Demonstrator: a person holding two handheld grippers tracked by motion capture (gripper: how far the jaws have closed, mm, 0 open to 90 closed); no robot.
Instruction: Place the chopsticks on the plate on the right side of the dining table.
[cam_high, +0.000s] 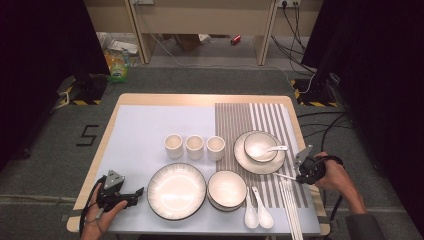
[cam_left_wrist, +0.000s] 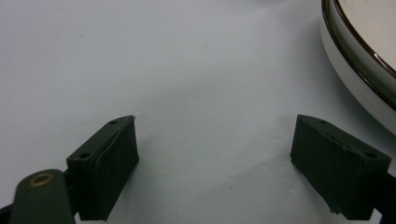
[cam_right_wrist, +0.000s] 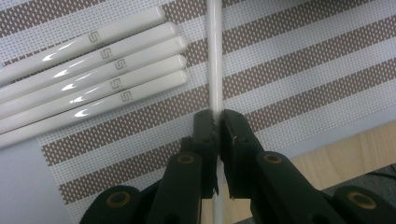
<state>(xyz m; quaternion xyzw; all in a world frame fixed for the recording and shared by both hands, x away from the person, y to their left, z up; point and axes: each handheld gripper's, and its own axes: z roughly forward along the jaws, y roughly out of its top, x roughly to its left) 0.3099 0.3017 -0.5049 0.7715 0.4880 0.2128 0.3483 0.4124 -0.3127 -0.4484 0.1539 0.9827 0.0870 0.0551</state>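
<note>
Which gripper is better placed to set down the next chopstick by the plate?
Right. The right gripper is shut on a chopstick over the striped mat. The left gripper is open, beside the big plate.

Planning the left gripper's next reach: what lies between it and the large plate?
Nothing. The left gripper view shows bare pale mat between the open left gripper and the large plate; the high view shows the same gap.
</note>
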